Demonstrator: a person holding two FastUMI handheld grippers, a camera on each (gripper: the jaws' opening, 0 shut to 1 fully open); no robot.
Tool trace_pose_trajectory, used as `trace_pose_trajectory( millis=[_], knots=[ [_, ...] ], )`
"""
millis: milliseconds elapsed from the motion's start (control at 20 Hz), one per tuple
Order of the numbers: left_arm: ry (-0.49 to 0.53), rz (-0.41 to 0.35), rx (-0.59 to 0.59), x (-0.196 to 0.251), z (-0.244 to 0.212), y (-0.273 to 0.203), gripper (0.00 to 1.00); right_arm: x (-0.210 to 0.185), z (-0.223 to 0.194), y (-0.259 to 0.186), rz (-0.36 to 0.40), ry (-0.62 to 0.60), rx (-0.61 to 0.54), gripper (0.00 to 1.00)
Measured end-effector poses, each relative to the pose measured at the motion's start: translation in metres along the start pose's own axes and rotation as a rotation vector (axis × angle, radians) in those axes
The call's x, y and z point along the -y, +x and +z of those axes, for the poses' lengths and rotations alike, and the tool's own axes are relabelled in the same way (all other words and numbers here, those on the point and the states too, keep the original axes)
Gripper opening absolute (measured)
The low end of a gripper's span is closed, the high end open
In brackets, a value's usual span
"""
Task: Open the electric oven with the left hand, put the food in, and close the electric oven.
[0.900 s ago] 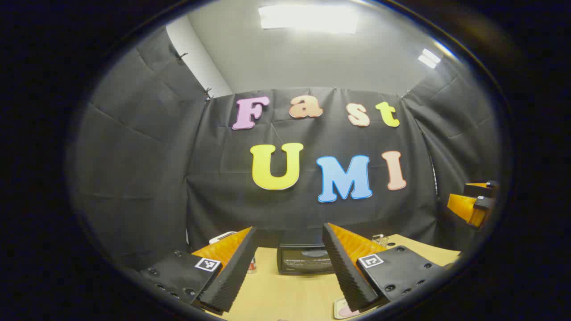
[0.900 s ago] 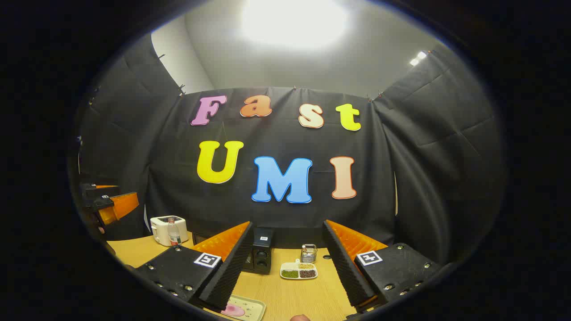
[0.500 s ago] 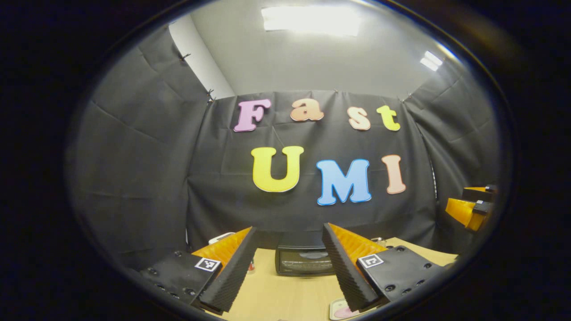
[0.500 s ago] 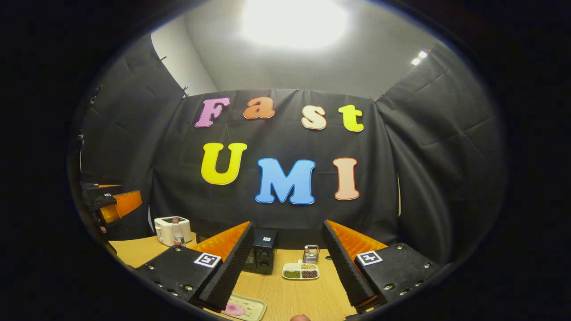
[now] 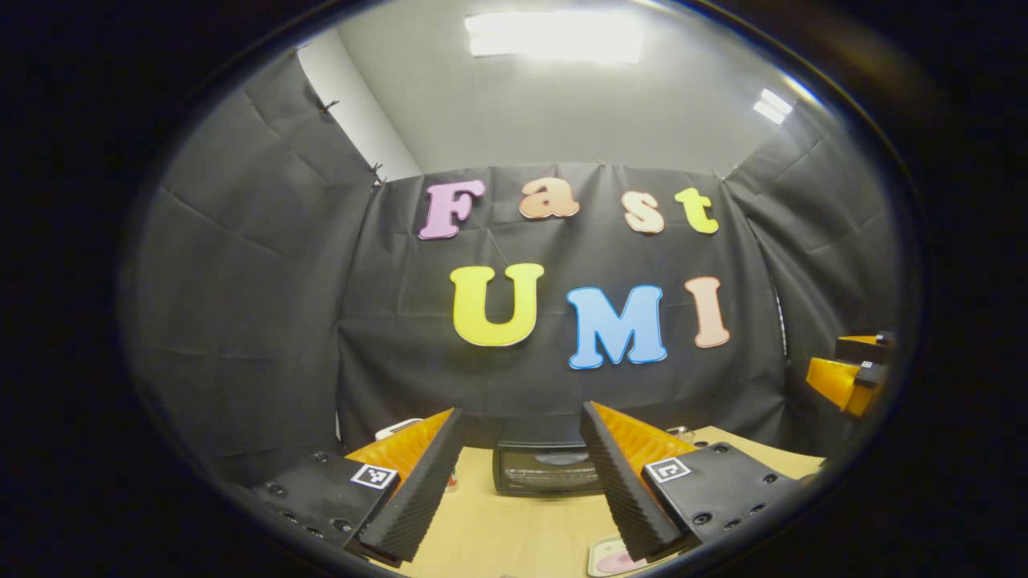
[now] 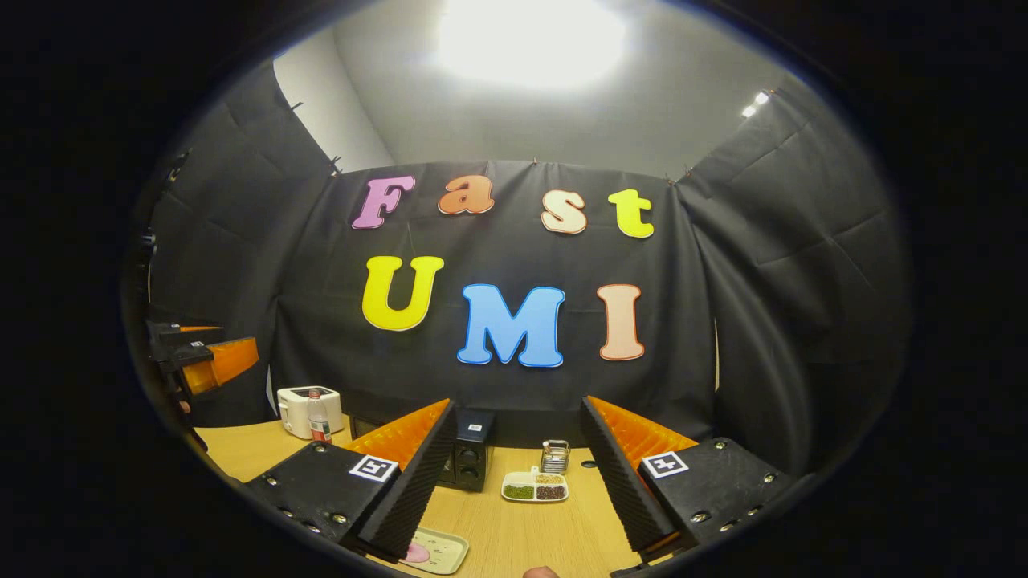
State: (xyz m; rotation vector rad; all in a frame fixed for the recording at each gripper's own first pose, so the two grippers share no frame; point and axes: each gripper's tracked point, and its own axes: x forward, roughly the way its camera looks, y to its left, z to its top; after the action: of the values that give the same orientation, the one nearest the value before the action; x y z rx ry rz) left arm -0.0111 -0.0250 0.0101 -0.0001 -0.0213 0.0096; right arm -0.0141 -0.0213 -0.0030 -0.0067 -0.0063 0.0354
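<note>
the electric oven is taken as the landmark. in the left gripper view it is seen standing on the wooden surface against the booth's back wall, door shut, framed between the two fingers of the left tool, which is held above the surface, well apart from the oven, with its jaws spread wide and nothing between them. nearer than the oven and to its right, a small tray carrying a pink item of food is partly covered by the tool's right finger. far right of the oven, the right tool is seen raised at the edge of the view. in the right gripper view the oven's control end is visible just beside the left finger of the right tool, whose jaws are likewise spread wide and empty. right of the oven a divided dish of beans is placed on the surface, with a small metal holder behind it. left of the oven a white toaster and a bottle are placed near the back. in front of the oven lies the tray with the pink food. the left tool is seen raised far left of the oven.
</note>
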Motion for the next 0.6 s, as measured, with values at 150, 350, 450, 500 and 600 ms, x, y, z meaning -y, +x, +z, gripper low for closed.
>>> trace_pose_trajectory(
  millis=[150, 350, 450, 500, 600],
  knots=[
    [0.009, -0.008, 0.006, 0.014, -0.001, 0.008, 1.0, 0.006, -0.011, -0.003, 0.029, 0.013, -0.016, 0.95],
    [-0.005, 0.001, -0.013, 0.024, -0.015, 0.035, 0.93, 0.019, -0.024, -0.005, 0.033, 0.027, -0.03, 0.95],
    [0.003, 0.001, -0.018, 0.027, -0.02, 0.055, 0.9, 0.024, -0.026, -0.004, 0.02, 0.035, -0.038, 0.95],
    [0.007, -0.002, -0.019, 0.03, -0.023, 0.066, 0.93, 0.026, -0.028, -0.002, 0.014, 0.037, -0.04, 0.95],
    [0.008, -0.018, -0.011, 0.037, -0.029, 0.089, 1.0, 0.029, -0.035, 0.005, 0.001, 0.038, -0.051, 0.95]
  ],
)
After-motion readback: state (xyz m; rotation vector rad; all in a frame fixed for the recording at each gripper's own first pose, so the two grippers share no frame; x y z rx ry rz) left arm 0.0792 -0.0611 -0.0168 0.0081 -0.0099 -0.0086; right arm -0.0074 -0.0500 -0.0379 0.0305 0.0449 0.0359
